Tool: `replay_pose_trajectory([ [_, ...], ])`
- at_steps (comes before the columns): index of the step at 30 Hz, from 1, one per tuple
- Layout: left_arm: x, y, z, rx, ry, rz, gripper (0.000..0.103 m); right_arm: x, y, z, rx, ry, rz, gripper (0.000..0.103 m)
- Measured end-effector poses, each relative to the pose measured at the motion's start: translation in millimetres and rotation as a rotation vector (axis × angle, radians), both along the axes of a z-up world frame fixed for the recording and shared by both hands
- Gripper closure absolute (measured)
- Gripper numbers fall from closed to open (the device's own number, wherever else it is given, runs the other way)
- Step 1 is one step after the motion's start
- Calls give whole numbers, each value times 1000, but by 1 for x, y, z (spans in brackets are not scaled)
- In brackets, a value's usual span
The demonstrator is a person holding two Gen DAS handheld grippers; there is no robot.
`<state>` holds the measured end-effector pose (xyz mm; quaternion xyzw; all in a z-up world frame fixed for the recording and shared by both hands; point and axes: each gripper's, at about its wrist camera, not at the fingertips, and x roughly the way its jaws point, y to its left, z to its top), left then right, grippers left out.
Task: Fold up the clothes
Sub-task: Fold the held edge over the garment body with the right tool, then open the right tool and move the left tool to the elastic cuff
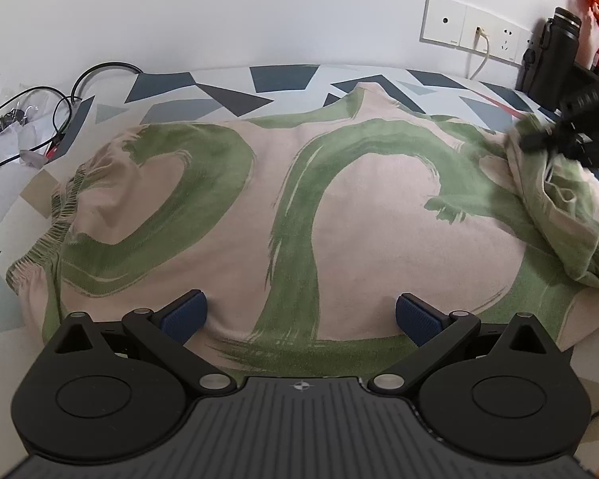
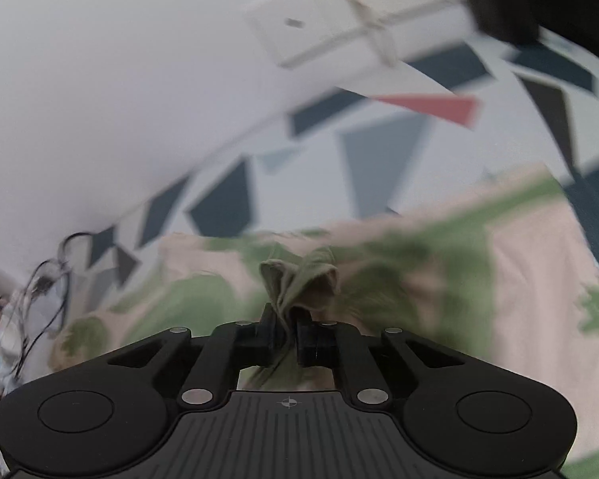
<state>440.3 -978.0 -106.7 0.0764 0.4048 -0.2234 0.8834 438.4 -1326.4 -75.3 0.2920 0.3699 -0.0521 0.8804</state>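
I find the garment (image 1: 291, 215) spread on the patterned bedsheet (image 1: 219, 88). My right gripper (image 2: 289, 321) has its jaws clamped on a bunched far-right edge. My left gripper (image 1: 299, 315) hangs over the near hem, jaws apart. First fold in hand; next, carry that edge leftward.

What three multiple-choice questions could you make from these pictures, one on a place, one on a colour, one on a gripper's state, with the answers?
1. Where is the elastic waistband of the garment?
A. left side
B. right side
C. hidden

2. What colour are the garment's brush strokes?
A. blue
B. green
C. red

3. How is the right gripper?
A. open
B. out of view
C. shut on cloth

Answers: 1 A, the gathered band lies at the left edge in the left wrist view; 2 B, green swirls on pale pink; 3 C, its fingers pinch a bunched fold, while the left gripper is open.
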Motion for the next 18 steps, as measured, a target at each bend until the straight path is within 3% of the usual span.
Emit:
replay_pose_trajectory([
  [3, -1, 3, 0, -11, 0, -1, 0, 25, 20, 0, -52, 6, 90, 93],
  [4, -1, 3, 0, -11, -1, 0, 0, 35, 25, -5, -39, 15, 122, 88],
  [5, -1, 3, 0, -10, -1, 0, 0, 45, 29, -11, -31, 32, 150, 81],
  [6, -1, 4, 0, -9, -2, -3, 0, 55, 34, -17, -36, 52, 175, 62],
  [8, -2, 4, 0, -4, -3, -15, 0, 65, 44, -20, -64, 52, 203, 47],
  [13, -4, 3, -2, 21, -14, -47, 0, 44, 42, 2, -33, -60, 245, 45],
  [18, -4, 3, -2, 11, -22, -37, 0, 4, 26, -1, -24, -36, 324, 47],
])
